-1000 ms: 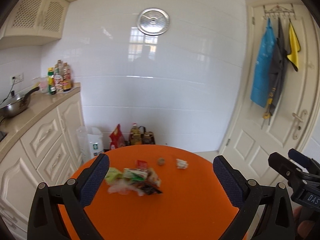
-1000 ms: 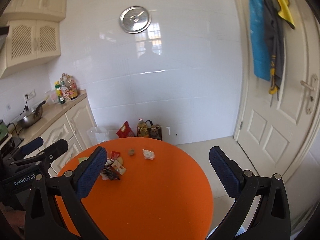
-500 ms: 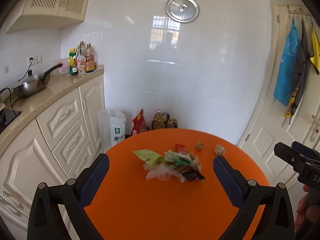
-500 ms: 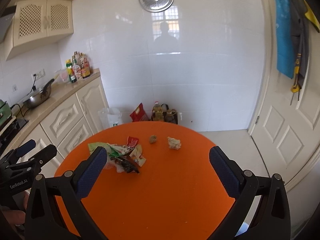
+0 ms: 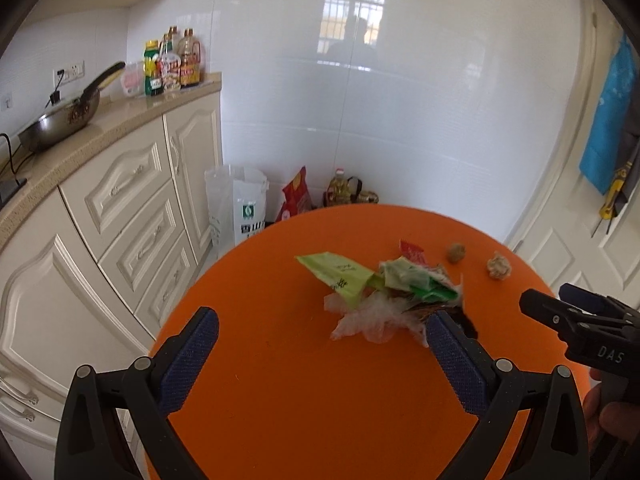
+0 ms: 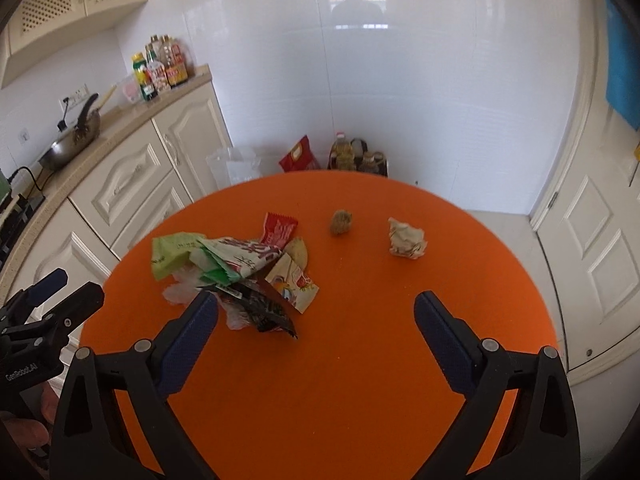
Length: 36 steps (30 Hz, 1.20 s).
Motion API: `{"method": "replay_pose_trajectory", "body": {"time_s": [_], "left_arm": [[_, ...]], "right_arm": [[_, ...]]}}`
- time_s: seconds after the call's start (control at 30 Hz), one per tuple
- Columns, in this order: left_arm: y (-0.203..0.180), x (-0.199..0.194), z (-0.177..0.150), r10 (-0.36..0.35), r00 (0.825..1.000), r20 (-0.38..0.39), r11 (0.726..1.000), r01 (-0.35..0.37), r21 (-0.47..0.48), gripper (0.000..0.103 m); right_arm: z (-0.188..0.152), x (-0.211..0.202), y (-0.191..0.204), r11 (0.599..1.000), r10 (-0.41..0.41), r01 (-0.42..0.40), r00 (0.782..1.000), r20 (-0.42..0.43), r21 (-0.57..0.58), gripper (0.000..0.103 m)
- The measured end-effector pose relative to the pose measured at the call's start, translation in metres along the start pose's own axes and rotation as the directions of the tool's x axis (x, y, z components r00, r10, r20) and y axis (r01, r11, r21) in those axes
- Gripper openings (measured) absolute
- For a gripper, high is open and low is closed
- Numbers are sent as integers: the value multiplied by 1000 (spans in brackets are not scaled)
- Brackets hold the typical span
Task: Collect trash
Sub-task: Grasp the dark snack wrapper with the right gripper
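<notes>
Orange desk under you: the wrapper pile lies left of centre, a paper ball far right. Your right gripper hangs over bare desk, fingers wide but closing on nothing. Your left gripper is spread, empty, near the pile.

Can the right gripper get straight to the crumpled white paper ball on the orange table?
Probably yes. The right gripper hangs over bare orange table, closing slightly with nothing between its fingers, and the crumpled white paper ball lies alone ahead, apart from the pile of wrappers.
</notes>
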State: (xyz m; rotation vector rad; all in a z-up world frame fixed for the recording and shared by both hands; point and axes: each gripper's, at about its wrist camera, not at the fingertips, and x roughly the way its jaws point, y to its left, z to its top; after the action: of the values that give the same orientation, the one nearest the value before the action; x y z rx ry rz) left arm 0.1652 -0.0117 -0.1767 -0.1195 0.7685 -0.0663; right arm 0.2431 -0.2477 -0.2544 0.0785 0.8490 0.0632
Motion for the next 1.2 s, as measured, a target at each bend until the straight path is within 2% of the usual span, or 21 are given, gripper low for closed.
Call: {"method": "replay_pose_trajectory", "body": {"time_s": [0.1,0.23,0.33,0.4,0.47,0.63,0.73,0.77,0.87,1.0,1.2], "left_arm": [[-4,30,12,9,1000,-30,1000,-9,3,102],[-6,61,24,10,999,-53,1000,-10,-3,102],[-5,78,29,12,998,-66,1000,-13,-5,102],[-5,85,31,14,997,-72,1000,-14,-6,102],[-4,92,33,14,997,-74,1000,-14,-7,102],[1,109,42,16,997,-78,1000,-16,-4,102],[5,120,47,13,996,-83,1000,-13,-2,102],[6,114,40,9,996,-84,1000,-10,-1,102],[8,113,33,5,996,-89,1000,-5,3,102],[3,108,20,-10,995,-98,1000,12,11,102],[-6,121,20,-26,993,-116,999,30,35,102]], "right_arm": [[-1,13,-1,999,45,-45,999,-31,0,94],[-3,22,12,990,121,-125,991,-65,-60,88],[-7,36,26,980,147,-159,983,-109,-116,74],[-10,48,32,976,159,-176,978,-136,-131,57],[-11,59,36,973,166,-186,975,-149,-137,50],[-10,82,43,965,183,-209,969,-165,-160,48],[-9,87,44,959,201,-227,967,-160,-169,40],[-10,88,44,959,192,-220,968,-162,-178,24],[-14,84,42,956,204,-231,966,-161,-178,14],[-23,71,32,961,221,-240,965,-137,-134,11],[-33,52,8,971,226,-234,966,-123,-53,10]]}}
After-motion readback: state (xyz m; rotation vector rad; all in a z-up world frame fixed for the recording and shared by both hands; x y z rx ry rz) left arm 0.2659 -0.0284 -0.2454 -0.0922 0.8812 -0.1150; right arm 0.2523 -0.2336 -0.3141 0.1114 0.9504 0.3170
